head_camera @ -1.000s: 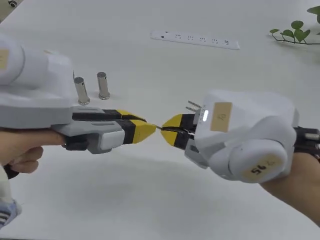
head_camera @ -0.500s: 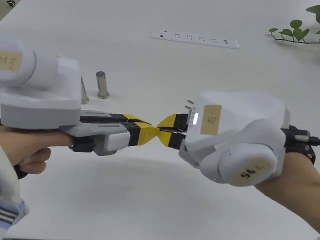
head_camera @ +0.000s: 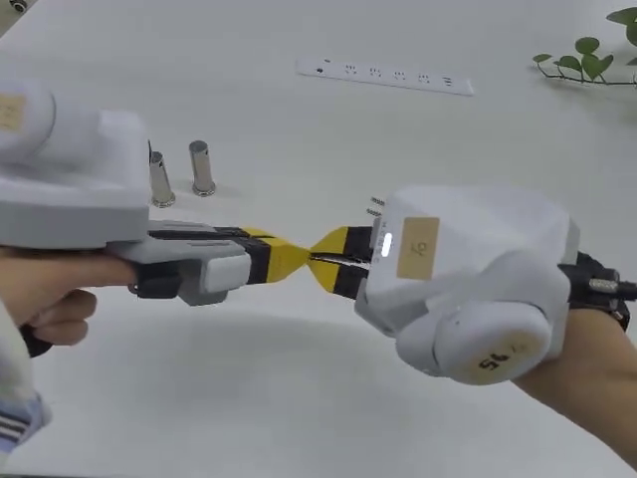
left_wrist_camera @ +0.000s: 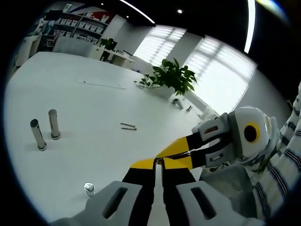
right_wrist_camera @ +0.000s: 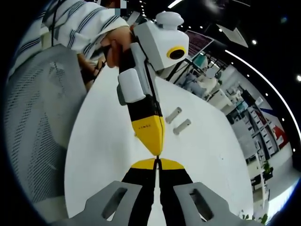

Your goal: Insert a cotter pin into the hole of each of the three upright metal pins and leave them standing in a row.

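Note:
Two upright metal pins stand side by side on the white table, left of centre; they also appear in the left gripper view. A third metal pin stands close under my left gripper. My left gripper and right gripper are both shut and meet tip to tip above the table. The thin cotter pin at the right gripper's tip is hidden where the tips touch. In the right gripper view my right gripper faces the left gripper.
Loose cotter pins lie on the table beyond the grippers, partly hidden behind the right gripper in the head view. A white power strip lies at the far side and a plant at the far right.
The two grippers have closed the small gap between them: a second ago a thin pin showed between the tips, and now the yellow tips touch and hide it.

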Motion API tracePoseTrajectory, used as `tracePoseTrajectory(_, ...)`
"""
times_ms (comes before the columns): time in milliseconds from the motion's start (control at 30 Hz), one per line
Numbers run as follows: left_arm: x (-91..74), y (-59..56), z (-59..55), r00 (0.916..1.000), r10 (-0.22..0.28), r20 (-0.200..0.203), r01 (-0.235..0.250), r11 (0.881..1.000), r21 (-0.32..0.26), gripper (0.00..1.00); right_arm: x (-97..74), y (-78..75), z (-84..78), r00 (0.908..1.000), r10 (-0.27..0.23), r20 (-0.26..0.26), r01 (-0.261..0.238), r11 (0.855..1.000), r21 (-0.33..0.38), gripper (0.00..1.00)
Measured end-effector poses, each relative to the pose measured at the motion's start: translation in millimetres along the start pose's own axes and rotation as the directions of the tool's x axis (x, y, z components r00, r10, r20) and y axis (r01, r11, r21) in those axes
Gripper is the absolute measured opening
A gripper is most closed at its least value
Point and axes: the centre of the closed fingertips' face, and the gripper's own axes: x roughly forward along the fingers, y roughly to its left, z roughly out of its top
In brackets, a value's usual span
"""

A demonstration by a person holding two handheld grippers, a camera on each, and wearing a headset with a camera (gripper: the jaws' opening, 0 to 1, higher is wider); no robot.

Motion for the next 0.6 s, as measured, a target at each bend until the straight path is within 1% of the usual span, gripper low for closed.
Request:
tracePoseTrajectory(100,-0.4,0.9,-0.5,1.0000,0.001,-0.003,-0.001,1.000,0.002,0.01,0.1,0.6,0.6,1.0000,-0.001,0.004,0.001,1.000,0.002,0.02)
tracePoseTrajectory(433,0.0,-0.1,-5.6,0.9996,-0.009,-0.026,0.010,1.000,0.004,0.01,0.6,5.0,1.1,1.0000,0.002,0.001,-0.002,1.000,-0.006,0.02)
tracePoseTrajectory(600,-0.2,-0.8,-6.9,0.9994,-0.013,-0.032,0.013,1.000,0.004,0.01,0.8,5.1,1.8,1.0000,-0.004,0.001,0.004,1.000,-0.010,0.02)
